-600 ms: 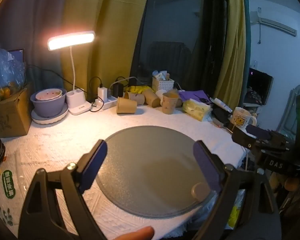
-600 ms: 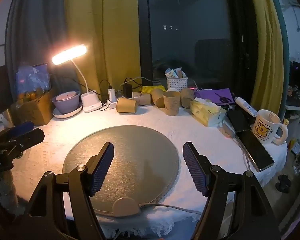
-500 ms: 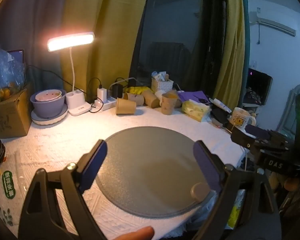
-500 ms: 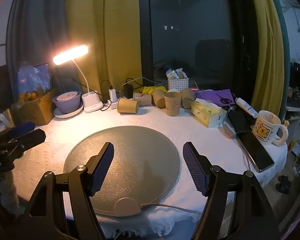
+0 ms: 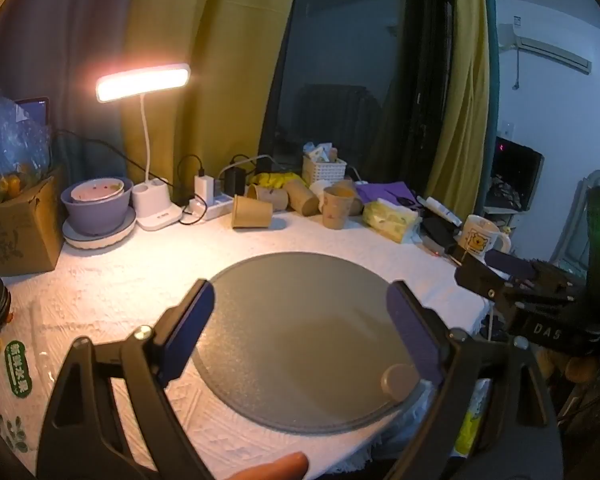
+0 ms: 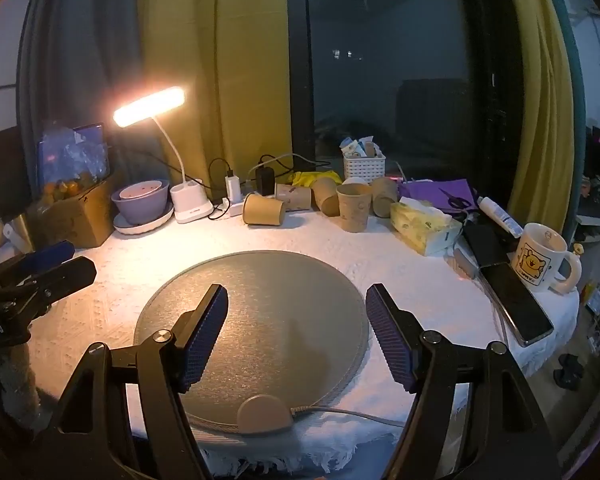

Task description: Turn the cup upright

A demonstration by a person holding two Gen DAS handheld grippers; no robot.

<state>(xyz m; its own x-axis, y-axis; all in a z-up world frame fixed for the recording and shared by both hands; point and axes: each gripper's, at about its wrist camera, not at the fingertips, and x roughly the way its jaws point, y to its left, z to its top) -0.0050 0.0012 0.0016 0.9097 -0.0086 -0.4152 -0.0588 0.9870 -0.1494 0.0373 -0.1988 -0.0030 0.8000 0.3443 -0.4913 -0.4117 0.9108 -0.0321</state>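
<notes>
Nothing has shifted: both grippers [image 5: 300,320] [image 6: 296,312] gape wide, empty, over the round mat [image 6: 260,292] on the white tablecloth [image 6: 140,256].

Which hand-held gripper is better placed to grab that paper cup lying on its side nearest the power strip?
Marginally the left hand-held gripper: the tipped paper cup lies left of centre. The right hand-held gripper is also open and about as far.

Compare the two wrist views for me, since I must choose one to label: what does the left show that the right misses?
Only the left wrist view shows the air conditioner on the wall and the fruit sticker. Only the right wrist view shows the scissors on purple paper and the mat's cable. Both share the lamp, the tipped cup, the upright cup, the round mat and the bear mug.
</notes>
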